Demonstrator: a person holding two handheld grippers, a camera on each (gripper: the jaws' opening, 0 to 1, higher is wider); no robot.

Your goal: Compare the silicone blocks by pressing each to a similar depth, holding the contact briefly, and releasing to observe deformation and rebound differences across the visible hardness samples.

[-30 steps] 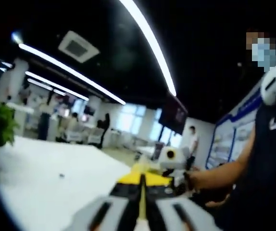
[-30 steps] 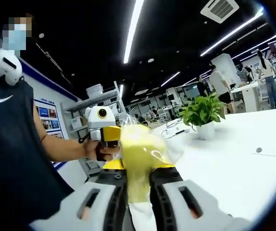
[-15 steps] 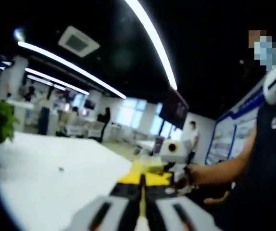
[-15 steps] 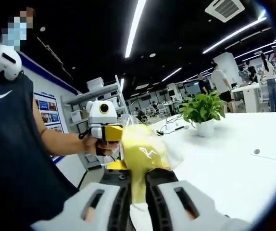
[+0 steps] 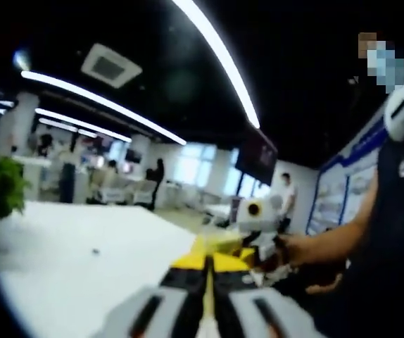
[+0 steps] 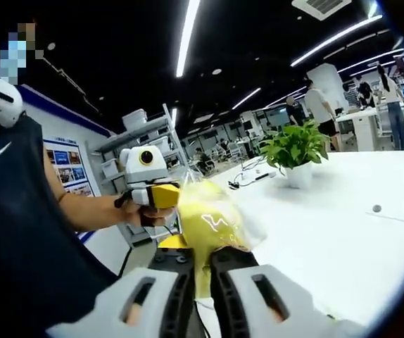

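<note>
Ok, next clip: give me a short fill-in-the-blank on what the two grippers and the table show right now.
1. The right gripper is shut on a ____ block in clear wrap.
2. The left gripper has its jaws ____.
3. A potted plant stands on the ____ table.
4. The left gripper's far-end housing, seen in the right gripper view, is yellow and ____.

Missing words: yellow; closed; white; white

My right claw (image 6: 200,271) is hiding the yellow bagged block's (image 6: 209,222) lower end; a small speck (image 6: 376,208) beyond is staying unidentifiable.
</note>
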